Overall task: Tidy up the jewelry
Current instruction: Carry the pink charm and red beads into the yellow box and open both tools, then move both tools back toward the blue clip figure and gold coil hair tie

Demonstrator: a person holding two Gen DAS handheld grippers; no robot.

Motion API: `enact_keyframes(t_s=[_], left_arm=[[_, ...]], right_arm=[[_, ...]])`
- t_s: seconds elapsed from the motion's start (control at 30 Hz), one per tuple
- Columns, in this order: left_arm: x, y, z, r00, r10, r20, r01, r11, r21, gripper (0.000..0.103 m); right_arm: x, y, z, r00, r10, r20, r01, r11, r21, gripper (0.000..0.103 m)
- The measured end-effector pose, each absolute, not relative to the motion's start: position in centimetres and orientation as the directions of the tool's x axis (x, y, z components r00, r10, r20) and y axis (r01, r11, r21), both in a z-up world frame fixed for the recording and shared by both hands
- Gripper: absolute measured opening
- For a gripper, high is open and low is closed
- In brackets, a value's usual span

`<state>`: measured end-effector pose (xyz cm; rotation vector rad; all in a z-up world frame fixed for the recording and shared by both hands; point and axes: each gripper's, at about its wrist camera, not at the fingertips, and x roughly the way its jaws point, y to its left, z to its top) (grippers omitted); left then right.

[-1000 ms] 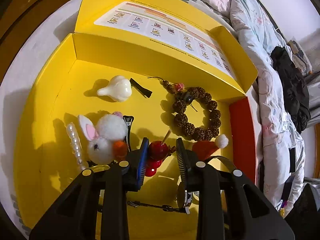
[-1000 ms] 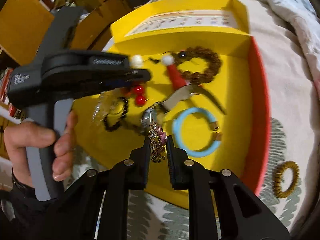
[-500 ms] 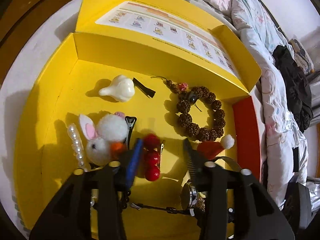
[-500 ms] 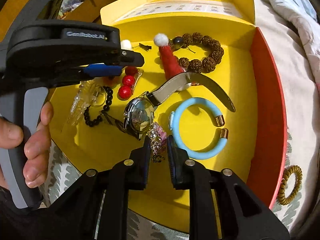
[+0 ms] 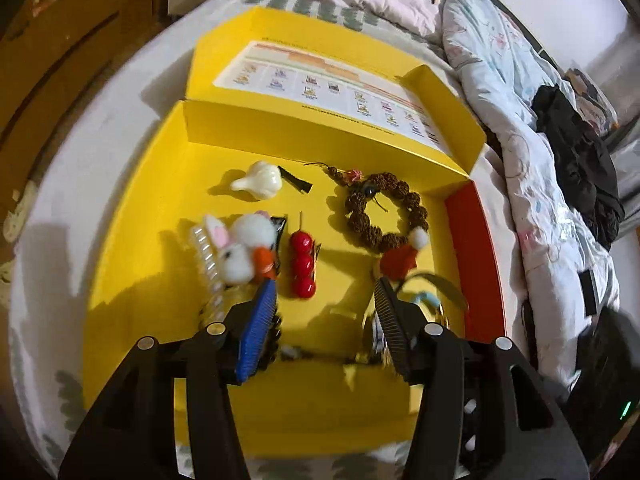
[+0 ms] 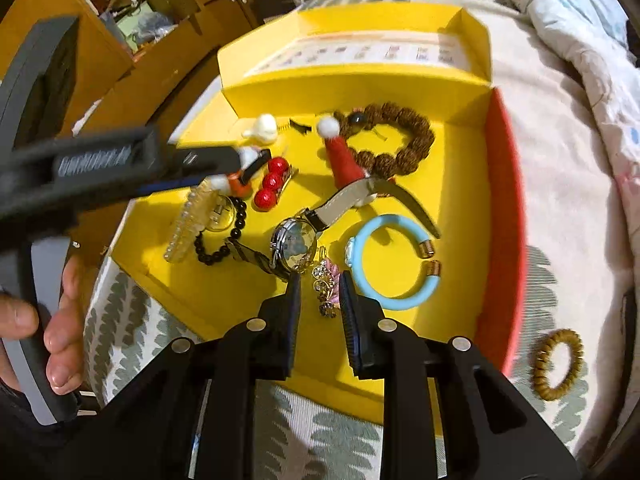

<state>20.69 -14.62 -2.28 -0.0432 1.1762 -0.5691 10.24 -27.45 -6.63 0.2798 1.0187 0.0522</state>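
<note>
A yellow box (image 5: pixel 132 216) (image 6: pixel 460 184) on the bed holds the jewelry. The red bead hair clip (image 5: pixel 303 264) (image 6: pixel 273 187) lies on the box floor ahead of my left gripper (image 5: pixel 324 292), which is open and empty above it. My right gripper (image 6: pixel 320 284) has opened around a gold and pink rhinestone brooch (image 6: pixel 326 286) that lies on the box floor between its fingers. A wristwatch (image 6: pixel 294 244), a blue bangle (image 6: pixel 394 264), a brown bead bracelet (image 5: pixel 382 210) (image 6: pixel 400 140) and a Santa hat clip (image 6: pixel 344 156) lie nearby.
A bunny pom-pom clip (image 5: pixel 240 248), a white garlic-shaped clip (image 5: pixel 260 180), a clear bead clip (image 6: pixel 188 226) and a black bead bracelet (image 6: pixel 224 240) sit on the left. A gold spiral hair tie (image 6: pixel 558 364) lies outside the box on the bedding. Quilts (image 5: pixel 520 100) are piled on the right.
My left gripper opened, let the red bead clip drop onto the box floor and pulled back upward. My right gripper lowered the brooch into the box and opened its fingers.
</note>
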Motion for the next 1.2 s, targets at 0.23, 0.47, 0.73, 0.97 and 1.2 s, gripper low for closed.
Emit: enact_keyframes(t_s=[0.23,0.47,0.73,0.97,1.2], left_arm=[[14.4,-10.5,-1.6,0.29,-0.372,-0.882,0.435,0.872,-0.225,0.055],[8.6,-8.3,-2.3,0.286,-0.336,-0.897,0.473,0.864,-0.173,0.059],[3.9,-8.5,-4.6,0.254,-0.305,-0.918,0.495,0.856,-0.148,0.059],[1.8,-8.2,-6.6,0.217,-0.289,-0.932,0.488,0.859,-0.153,0.059],[1.1,-8.4,-8.1,0.167,-0.277,-0.946,0.495,0.854,-0.162,0.059]], right_arm=[[6.9,-29.3,-3.4,0.596,0.141,-0.791,0.113,0.96,0.256,0.047],[2.0,-32.0,-2.2,0.62,0.084,-0.78,0.195,0.947,0.257,0.048],[-2.7,-34.6,-2.7,0.593,0.007,-0.805,0.283,0.934,0.217,0.048],[-3.4,-36.3,-4.7,0.547,-0.037,-0.837,0.329,0.928,0.173,0.048],[-1.8,-36.1,-6.6,0.511,-0.034,-0.859,0.313,0.938,0.148,0.048]])
